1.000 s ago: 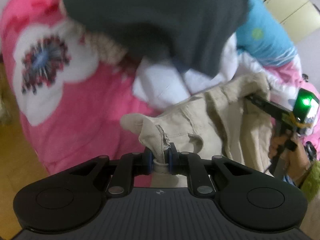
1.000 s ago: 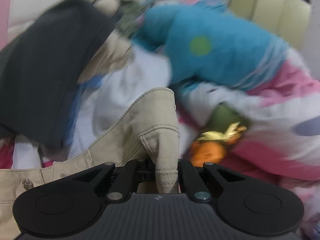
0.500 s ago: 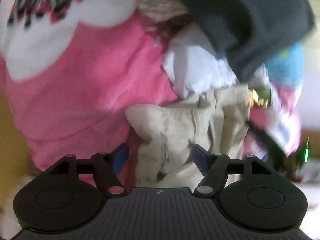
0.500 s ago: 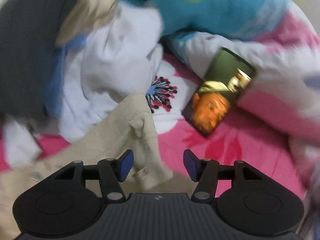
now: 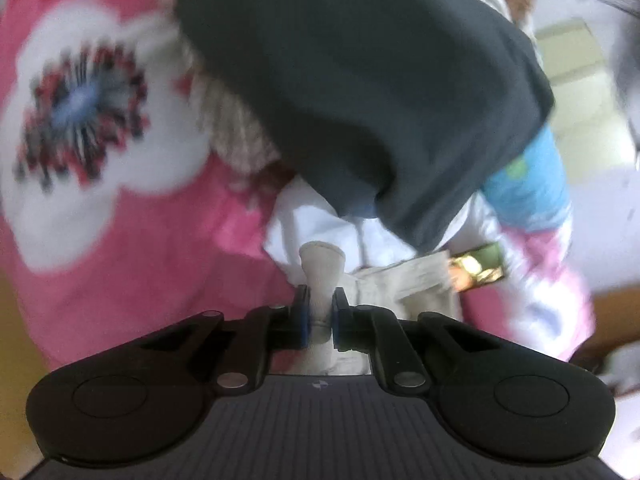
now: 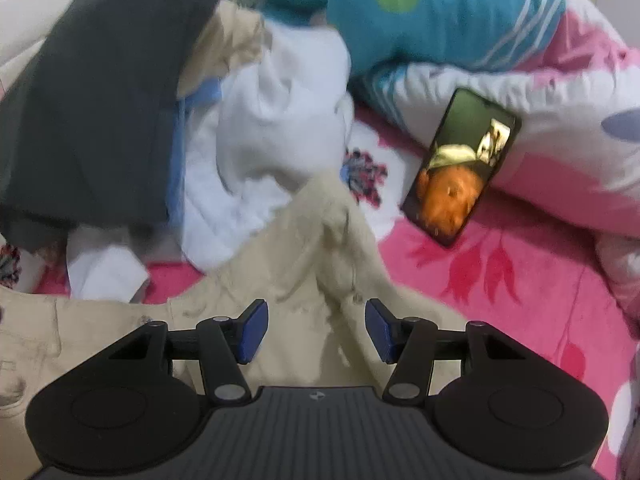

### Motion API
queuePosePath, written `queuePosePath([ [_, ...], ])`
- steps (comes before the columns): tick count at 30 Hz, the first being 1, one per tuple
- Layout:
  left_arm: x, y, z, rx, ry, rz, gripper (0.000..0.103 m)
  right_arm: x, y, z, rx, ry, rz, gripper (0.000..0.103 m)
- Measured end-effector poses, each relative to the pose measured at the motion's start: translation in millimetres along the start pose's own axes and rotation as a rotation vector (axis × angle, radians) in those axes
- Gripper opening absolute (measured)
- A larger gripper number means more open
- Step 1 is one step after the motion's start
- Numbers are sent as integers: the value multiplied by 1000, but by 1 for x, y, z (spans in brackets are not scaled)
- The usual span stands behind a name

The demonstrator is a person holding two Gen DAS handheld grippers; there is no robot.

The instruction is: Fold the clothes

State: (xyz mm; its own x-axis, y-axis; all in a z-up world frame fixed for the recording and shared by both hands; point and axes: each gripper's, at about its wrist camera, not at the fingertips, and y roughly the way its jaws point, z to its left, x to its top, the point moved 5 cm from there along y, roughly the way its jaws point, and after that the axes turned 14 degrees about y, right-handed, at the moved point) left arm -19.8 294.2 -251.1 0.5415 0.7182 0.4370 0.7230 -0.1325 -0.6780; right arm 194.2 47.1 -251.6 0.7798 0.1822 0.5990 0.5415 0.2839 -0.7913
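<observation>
Left gripper (image 5: 319, 314) closing, pinching beige trousers (image 5: 416, 284); right gripper (image 6: 313, 330) hovering over trousers, fingers apart, gripping nothing.

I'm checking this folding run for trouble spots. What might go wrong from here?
1. The left gripper is closing on only a narrow bunch of the beige trousers, which may slip out.
2. The right gripper is open, so one side hangs loose.
3. The phone lies close by and might get dragged.
</observation>
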Motion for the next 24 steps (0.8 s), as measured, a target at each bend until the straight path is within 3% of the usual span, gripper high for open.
queuePosePath([
  [5,-17,25,36,150,-10,54,9,-3,20,-15,-79,33,31,57],
  [15,-20,40,41,174,76,94,10,23,33,-22,-73,5,-47,56],
  [18,-23,44,41,186,97,103,10,47,50,-32,-39,55,-90,66],
  [19,-24,46,41,190,103,104,10,53,57,-35,-31,67,-94,78],
  [20,-25,47,40,195,111,104,10,57,67,-36,-12,62,-73,85],
  [21,-25,47,39,199,118,103,10,60,77,-35,13,49,-39,85],
  [22,-25,46,38,202,123,101,10,60,87,-34,34,39,12,79],
  [23,-24,43,36,204,125,95,10,59,96,-33,53,30,71,38],
  [24,-23,39,33,204,123,84,9,60,97,-32,49,20,95,11],
])
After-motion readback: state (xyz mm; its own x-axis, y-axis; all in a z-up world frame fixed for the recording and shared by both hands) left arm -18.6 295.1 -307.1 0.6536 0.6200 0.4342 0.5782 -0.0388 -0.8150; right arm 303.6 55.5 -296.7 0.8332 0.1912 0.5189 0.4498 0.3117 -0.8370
